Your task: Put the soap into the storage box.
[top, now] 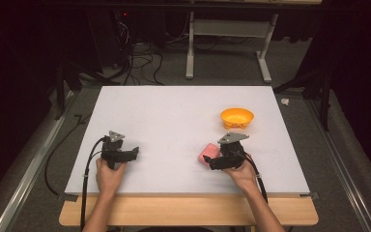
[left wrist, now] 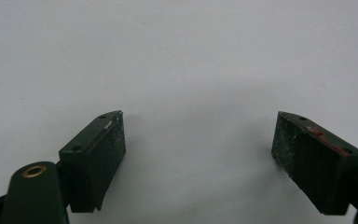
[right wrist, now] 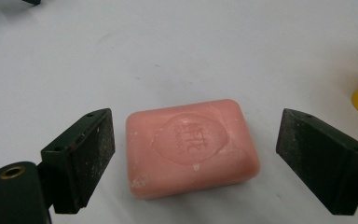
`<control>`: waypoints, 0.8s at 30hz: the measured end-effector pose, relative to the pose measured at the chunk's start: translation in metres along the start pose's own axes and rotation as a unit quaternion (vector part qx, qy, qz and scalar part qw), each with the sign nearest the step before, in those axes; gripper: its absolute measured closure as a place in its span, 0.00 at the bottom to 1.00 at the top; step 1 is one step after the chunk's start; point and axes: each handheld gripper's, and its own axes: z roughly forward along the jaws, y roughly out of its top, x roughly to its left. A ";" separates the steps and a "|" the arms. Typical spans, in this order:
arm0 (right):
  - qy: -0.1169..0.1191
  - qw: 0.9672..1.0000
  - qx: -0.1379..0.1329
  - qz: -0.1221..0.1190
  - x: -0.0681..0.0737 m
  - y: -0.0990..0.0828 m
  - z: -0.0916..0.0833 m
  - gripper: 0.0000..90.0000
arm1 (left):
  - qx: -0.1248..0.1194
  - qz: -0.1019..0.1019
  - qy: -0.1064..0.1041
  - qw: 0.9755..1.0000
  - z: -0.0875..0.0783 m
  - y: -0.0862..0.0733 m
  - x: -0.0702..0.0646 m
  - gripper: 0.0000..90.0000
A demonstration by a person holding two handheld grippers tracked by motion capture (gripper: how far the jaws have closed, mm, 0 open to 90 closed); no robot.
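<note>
The soap was framed between the right gripper's spread jaws (nothing held yet). A forward push and squeeze were judged due next. The left gripper was held open, idle.

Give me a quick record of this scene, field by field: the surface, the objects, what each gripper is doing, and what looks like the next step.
surface: white table, on a wooden bench
soap: pink bar, lying flat, stamped face up
bowl: orange bowl, beyond the soap, apart from it
right gripper: open, jaws either side of the soap, not touching it
left gripper: open, nothing between its jaws, over bare table
likely next step: close the right jaws on the soap, perhaps to carry it to the bowl
</note>
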 end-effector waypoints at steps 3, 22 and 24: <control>0.006 1.000 0.003 0.001 0.002 0.001 0.004 0.13 | 0.000 0.000 0.000 1.000 0.000 0.000 0.000 0.20; 0.000 1.000 0.022 -0.021 0.004 0.001 0.022 0.13 | 0.000 0.000 0.000 1.000 0.000 0.000 0.000 0.20; -0.001 0.999 0.024 -0.024 0.003 0.001 0.023 0.13 | 0.000 0.000 0.000 1.000 0.000 0.000 0.000 0.20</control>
